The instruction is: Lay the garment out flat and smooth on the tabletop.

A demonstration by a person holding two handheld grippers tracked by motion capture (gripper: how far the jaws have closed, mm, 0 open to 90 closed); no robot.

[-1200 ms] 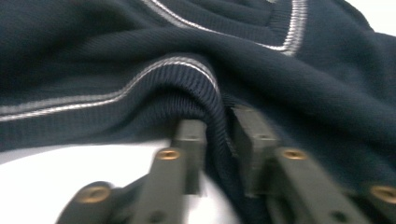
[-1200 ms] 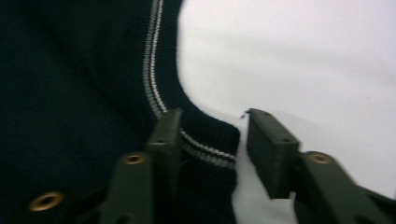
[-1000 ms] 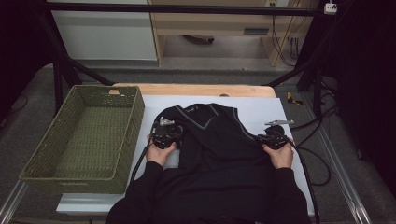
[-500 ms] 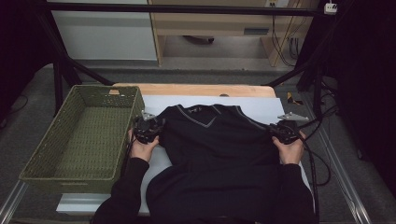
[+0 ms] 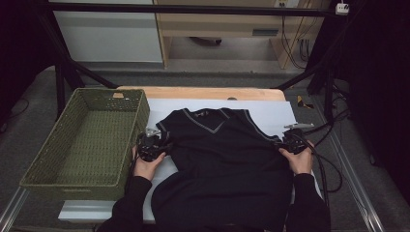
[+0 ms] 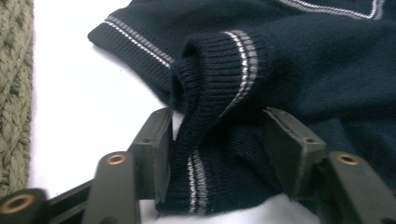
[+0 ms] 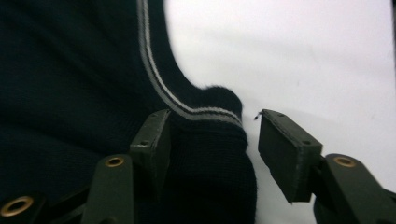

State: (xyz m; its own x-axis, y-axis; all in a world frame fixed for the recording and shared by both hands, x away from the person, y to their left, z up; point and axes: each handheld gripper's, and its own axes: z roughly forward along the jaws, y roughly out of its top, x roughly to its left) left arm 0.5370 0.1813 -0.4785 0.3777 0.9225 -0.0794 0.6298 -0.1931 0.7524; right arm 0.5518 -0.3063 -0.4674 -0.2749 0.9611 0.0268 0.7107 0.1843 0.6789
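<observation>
Near edge, high view: both forearms come in from the bottom, a dark navy knit vest (image 5: 222, 159) spread between them on the white sheet (image 5: 270, 113), its lower part hanging toward the person. Left gripper (image 5: 153, 145) sits at the vest's left armhole, just beside the green wicker basket (image 5: 80, 140); right gripper (image 5: 293, 141) at the right armhole, near the sheet's right edge. Left gripper view: jaws wide apart, a bunched fold of the striped ribbed armhole trim (image 6: 210, 116) standing between them — fabric lies against the left jaw, well clear of the right one, so not clamped. Basket weave shows at that view's far left edge. Right gripper view: jaws likewise wide apart; the vest's striped edge (image 7: 196, 114) curls up between them, cloth against the left jaw, a clear gap of white sheet before the right jaw — no grip there either. Farther out: the vest's V-neck (image 5: 212, 121) with its grey stripe points toward the person, collar toward the far side. Past the sheet, a strip of bare wooden table (image 5: 203, 93), then floor, black frame legs and cables at right.
</observation>
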